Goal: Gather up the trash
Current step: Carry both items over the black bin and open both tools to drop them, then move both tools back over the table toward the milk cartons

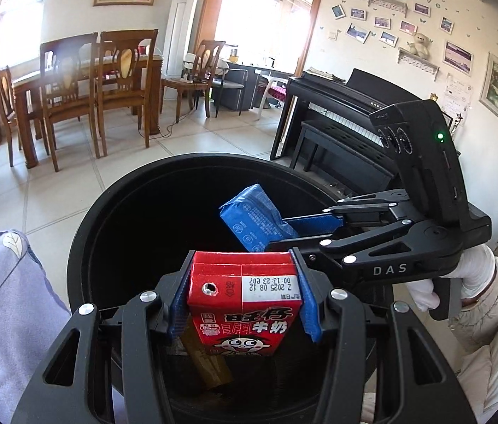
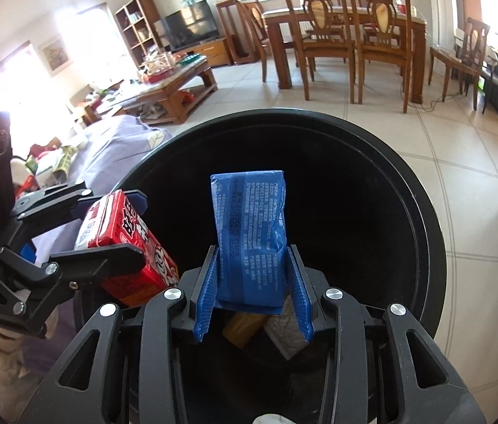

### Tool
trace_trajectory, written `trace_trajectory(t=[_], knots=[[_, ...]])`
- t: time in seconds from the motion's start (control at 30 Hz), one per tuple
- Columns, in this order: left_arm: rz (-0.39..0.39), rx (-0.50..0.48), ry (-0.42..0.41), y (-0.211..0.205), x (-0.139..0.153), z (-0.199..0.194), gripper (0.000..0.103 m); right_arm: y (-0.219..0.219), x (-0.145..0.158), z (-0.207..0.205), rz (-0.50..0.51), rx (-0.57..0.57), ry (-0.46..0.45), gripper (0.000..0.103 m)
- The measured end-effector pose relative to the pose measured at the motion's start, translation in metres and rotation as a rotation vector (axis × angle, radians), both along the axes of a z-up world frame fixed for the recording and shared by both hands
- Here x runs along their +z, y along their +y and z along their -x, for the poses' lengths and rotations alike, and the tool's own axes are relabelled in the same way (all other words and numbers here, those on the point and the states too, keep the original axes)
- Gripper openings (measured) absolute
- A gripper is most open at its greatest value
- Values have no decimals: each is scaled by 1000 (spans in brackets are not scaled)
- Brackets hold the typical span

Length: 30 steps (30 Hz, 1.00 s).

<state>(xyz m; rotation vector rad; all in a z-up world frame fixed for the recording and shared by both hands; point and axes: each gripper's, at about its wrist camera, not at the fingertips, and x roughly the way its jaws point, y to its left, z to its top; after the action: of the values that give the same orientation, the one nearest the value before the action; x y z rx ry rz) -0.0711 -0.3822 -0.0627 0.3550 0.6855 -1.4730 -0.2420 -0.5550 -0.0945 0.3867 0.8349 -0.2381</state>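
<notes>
My left gripper (image 1: 243, 295) is shut on a red milk carton (image 1: 245, 304), holding it over the mouth of a round black trash bin (image 1: 114, 190). My right gripper (image 2: 253, 284) is shut on a blue tissue packet (image 2: 250, 233), also above the bin (image 2: 408, 190). In the left wrist view the right gripper (image 1: 284, 228) reaches in from the right with the blue packet (image 1: 252, 221). In the right wrist view the left gripper (image 2: 118, 226) comes from the left with the carton (image 2: 125, 243). Inside the bin lie a brown item (image 2: 241, 328) and a pale wrapper (image 2: 284, 332).
A lilac cloth-covered seat (image 1: 5, 300) sits to the bin's left. Wooden dining table and chairs (image 1: 82, 84) stand beyond on the tiled floor (image 1: 213, 137). A black piano (image 1: 340, 116) is at the right; a cluttered coffee table (image 2: 164, 92) is at the far left.
</notes>
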Motion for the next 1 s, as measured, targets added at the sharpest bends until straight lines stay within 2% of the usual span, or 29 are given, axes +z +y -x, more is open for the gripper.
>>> trace_trajectory(t=[0.13,0.2,0.23,0.37,0.47,0.53,0.57,0.67,0.8,1.0], knots=[[14,20,20,3,2,-3,52,-3,2,0,-3,-8,-2,42],[17,26,20,4,3,-4,59,-3,4,0,-5,-12,-9,53],[23,29,15,6,4,-3,65,-2,5,0,-2,-13,-11,53],[40,17,9,13,6,-1,67,2,8,-1,7,-11,-19,53],[54,32,-10,22,11,2,79,5,10,-2,10,-5,-23,53],[62,53,-17,30,16,2,86,9,13,-3,12,-1,-30,61],[65,72,-23,35,18,2,91,11,14,-5,12,1,-34,67],[70,135,-43,51,23,-3,97,19,19,-9,11,15,-42,73],[64,243,-30,83,29,-19,98,36,29,-22,7,56,-58,82],[63,425,-25,138,36,-48,98,73,43,-48,-2,141,-82,87]])
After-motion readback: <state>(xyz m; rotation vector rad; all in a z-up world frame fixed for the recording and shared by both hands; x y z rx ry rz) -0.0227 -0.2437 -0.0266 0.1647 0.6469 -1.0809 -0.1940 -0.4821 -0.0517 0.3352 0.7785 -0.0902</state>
